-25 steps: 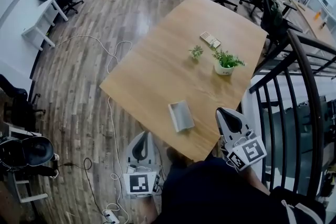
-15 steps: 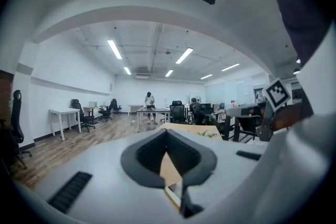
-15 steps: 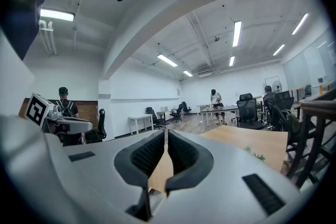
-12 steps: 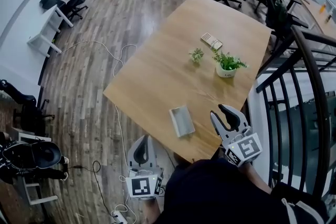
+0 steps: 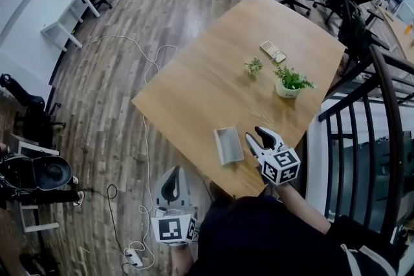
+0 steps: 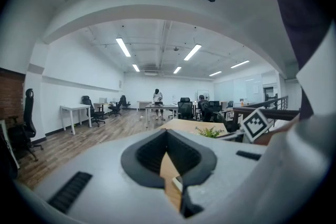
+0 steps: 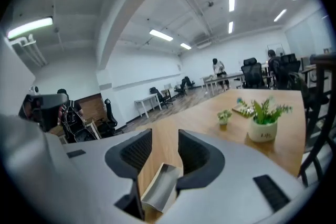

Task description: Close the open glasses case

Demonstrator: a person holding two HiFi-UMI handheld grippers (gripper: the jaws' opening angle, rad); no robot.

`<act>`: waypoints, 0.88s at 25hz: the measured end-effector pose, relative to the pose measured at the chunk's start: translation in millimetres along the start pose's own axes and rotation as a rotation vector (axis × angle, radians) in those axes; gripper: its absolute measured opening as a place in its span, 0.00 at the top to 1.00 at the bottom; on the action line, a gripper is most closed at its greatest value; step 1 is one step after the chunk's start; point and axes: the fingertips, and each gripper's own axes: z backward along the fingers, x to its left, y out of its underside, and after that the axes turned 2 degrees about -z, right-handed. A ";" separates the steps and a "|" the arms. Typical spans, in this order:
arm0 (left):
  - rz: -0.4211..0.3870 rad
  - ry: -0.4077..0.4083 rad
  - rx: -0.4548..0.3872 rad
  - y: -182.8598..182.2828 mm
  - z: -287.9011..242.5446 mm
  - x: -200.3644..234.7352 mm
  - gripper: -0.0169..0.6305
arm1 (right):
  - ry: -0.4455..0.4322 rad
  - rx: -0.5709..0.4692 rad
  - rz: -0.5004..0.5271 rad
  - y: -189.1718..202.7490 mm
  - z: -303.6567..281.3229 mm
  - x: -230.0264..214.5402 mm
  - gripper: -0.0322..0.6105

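The grey glasses case point(image 5: 228, 145) lies open on the wooden table point(image 5: 194, 87), near the front edge. My right gripper point(image 5: 256, 135) hovers just right of the case. Its jaws are opening, and nothing is pressed between them. In the right gripper view the case point(image 7: 160, 189) shows low down through the gap of the right gripper point(image 7: 164, 136). My left gripper point(image 5: 173, 172) hangs below the table's front edge, left of the case. Its tips meet, as the left gripper view shows point(image 6: 167, 134), and it holds nothing.
A potted plant in a white pot point(image 5: 290, 82), a small green sprig point(image 5: 253, 65) and a flat patterned object point(image 5: 273, 52) stand on the far half of the table. A black railing point(image 5: 388, 113) runs along the right. Cables point(image 5: 145, 139) lie on the floor at the left.
My right gripper has dropped and moved left, close to the case, and its jaws have gone from shut to apart. The left gripper has stayed about where it was.
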 end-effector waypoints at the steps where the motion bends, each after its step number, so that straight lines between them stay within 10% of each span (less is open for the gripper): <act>1: 0.003 -0.016 0.003 1.8 5.1 4.1 0.98 | 0.000 0.042 -0.021 17.2 -12.4 -2.8 0.69; 10: 0.037 -0.176 0.037 19.6 54.9 38.5 0.98 | 0.061 0.392 -0.075 151.0 -81.8 -27.3 0.69; 22: 0.050 -0.303 0.036 27.2 93.9 60.1 0.98 | 0.089 0.493 -0.028 187.8 -93.8 -38.3 0.78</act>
